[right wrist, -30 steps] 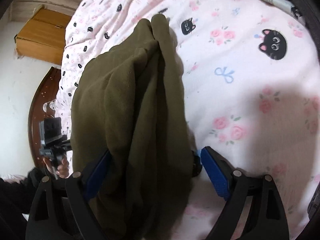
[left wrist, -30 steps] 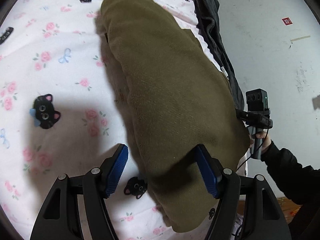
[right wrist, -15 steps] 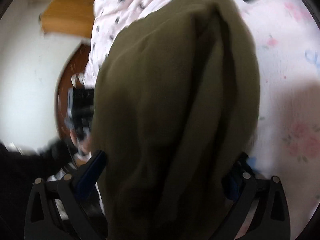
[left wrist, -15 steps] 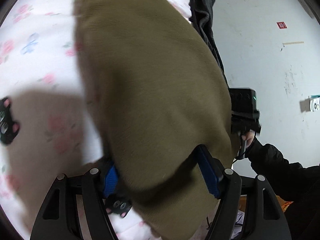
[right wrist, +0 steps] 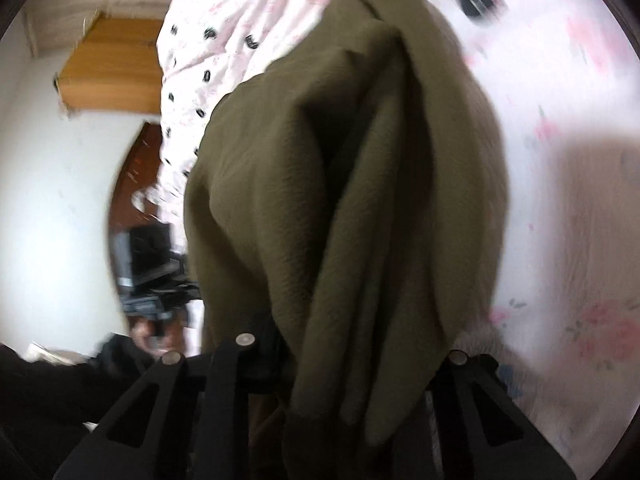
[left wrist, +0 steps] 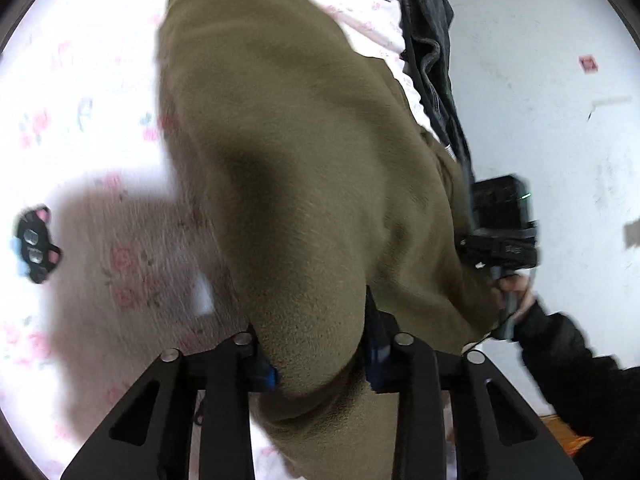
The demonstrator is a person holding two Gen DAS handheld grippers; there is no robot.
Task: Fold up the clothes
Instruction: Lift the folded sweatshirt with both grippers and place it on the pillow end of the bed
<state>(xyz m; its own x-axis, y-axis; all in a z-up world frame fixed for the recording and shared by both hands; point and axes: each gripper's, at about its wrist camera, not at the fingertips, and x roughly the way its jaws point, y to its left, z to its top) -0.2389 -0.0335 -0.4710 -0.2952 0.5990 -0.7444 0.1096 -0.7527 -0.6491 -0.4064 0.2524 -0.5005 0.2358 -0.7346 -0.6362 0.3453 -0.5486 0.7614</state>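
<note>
The left gripper (left wrist: 320,354) is closing its jaws on a bunched fold of the olive-green garment (left wrist: 304,168), the blue pads pressing into the cloth from both sides. The right gripper (right wrist: 360,364) is closing too, with thick folds of the same garment (right wrist: 360,200) pinched between its jaws. The garment stretches away over the pink flowered bedsheet (left wrist: 80,80); no readable writing shows on it.
</note>
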